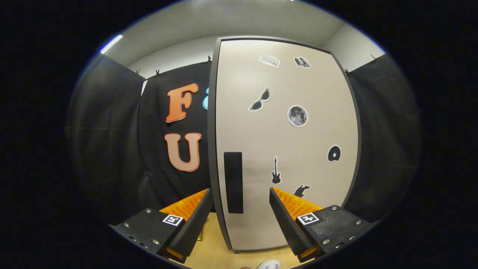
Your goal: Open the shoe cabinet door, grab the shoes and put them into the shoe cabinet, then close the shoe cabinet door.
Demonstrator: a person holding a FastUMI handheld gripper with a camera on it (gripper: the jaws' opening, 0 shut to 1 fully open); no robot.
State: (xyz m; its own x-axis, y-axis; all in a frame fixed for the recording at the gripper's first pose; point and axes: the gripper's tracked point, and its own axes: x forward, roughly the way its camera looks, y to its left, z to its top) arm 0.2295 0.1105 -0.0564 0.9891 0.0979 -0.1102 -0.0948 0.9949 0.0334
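The shoe cabinet (287, 142) stands upright just ahead of me, its pale door (298, 157) shut and dotted with small stickers. A dark vertical handle (233, 182) sits near the door's left edge, beyond and between my fingers. My gripper (239, 198) is open with nothing between the fingers, held a short way back from the door. A bit of a white shoe (269, 265) peeks out on the wooden floor below the fingers.
Black cloth walls (112, 142) hang to the left and right of the cabinet. The light wooden floor (216, 250) runs under the fingers up to the cabinet's base. White wall and ceiling show above.
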